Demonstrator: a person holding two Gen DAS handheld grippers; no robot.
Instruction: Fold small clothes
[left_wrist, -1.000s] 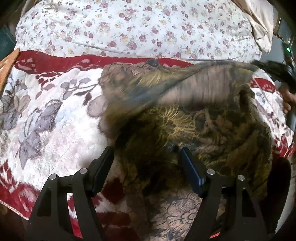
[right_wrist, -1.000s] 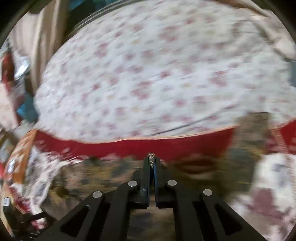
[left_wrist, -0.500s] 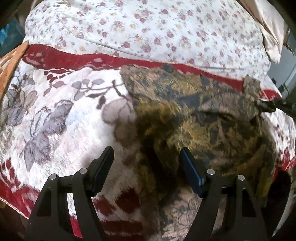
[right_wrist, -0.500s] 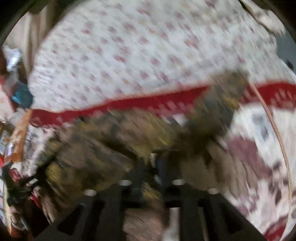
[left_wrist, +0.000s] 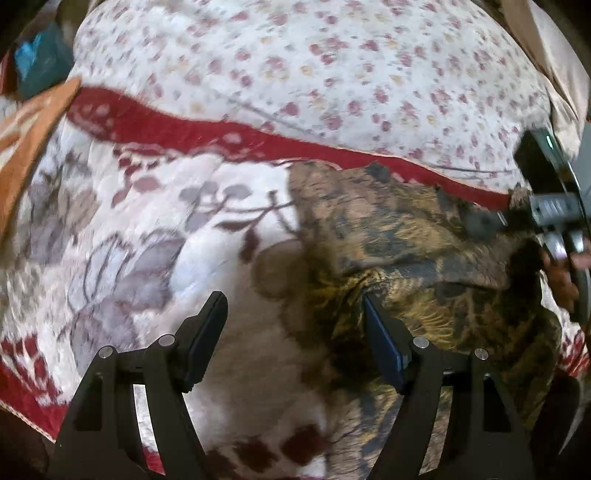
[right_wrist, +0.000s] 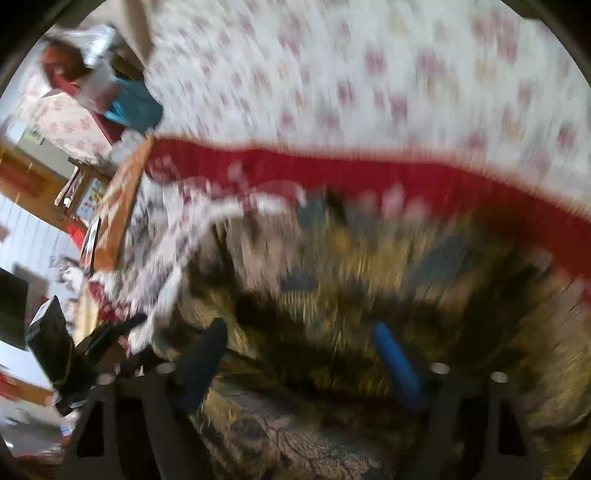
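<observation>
A small dark garment (left_wrist: 417, 258) with a brown, gold and black pattern lies folded over on the bed, right of centre in the left wrist view. My left gripper (left_wrist: 295, 317) is open and empty above its near left edge. The right gripper (left_wrist: 546, 206) shows at the right edge of that view, at the garment's far right corner. In the blurred right wrist view the garment (right_wrist: 351, 280) fills the lower middle, and my right gripper (right_wrist: 299, 343) is open just above it, holding nothing.
The garment lies on a white blanket with grey flowers and a red border (left_wrist: 155, 236). Behind it is a white quilt with small pink flowers (left_wrist: 332, 74). An orange cloth (left_wrist: 26, 147) lies at the left edge. Room clutter (right_wrist: 74, 110) shows at the left.
The right gripper carried a flap of the garment across, laid it down and opened, letting go. The left gripper stayed open and shifted a little left.
</observation>
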